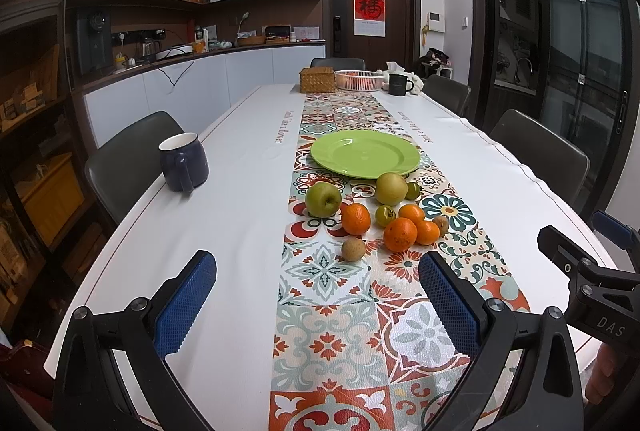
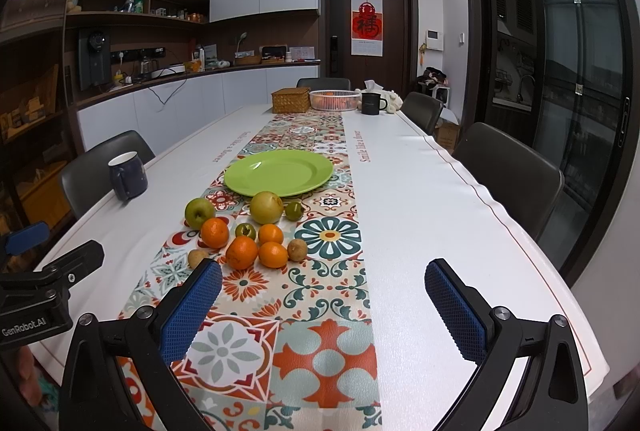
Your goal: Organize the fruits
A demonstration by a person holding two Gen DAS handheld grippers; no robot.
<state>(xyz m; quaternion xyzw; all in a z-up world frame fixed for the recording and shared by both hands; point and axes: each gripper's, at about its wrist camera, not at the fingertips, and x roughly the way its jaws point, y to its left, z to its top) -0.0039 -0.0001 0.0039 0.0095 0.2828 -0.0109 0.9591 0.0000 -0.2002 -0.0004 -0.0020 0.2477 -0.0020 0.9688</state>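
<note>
A green plate (image 1: 365,152) (image 2: 279,172) lies empty on the patterned runner. In front of it is a cluster of fruit: a green apple (image 1: 323,199) (image 2: 199,212), a yellow pear (image 1: 391,188) (image 2: 266,207), several oranges (image 1: 400,234) (image 2: 241,252), two small green fruits (image 1: 385,216) (image 2: 245,230) and two small brown fruits (image 1: 353,249) (image 2: 297,249). My left gripper (image 1: 318,273) is open and empty, short of the fruit. My right gripper (image 2: 324,281) is open and empty, in front and to the right of the fruit. Each gripper's body shows in the other's view.
A dark blue mug (image 1: 183,161) (image 2: 127,176) stands at the table's left edge. At the far end are a wicker box (image 1: 317,79), a white basket (image 1: 358,79) and a black mug (image 1: 397,84). Grey chairs (image 1: 540,155) line both sides.
</note>
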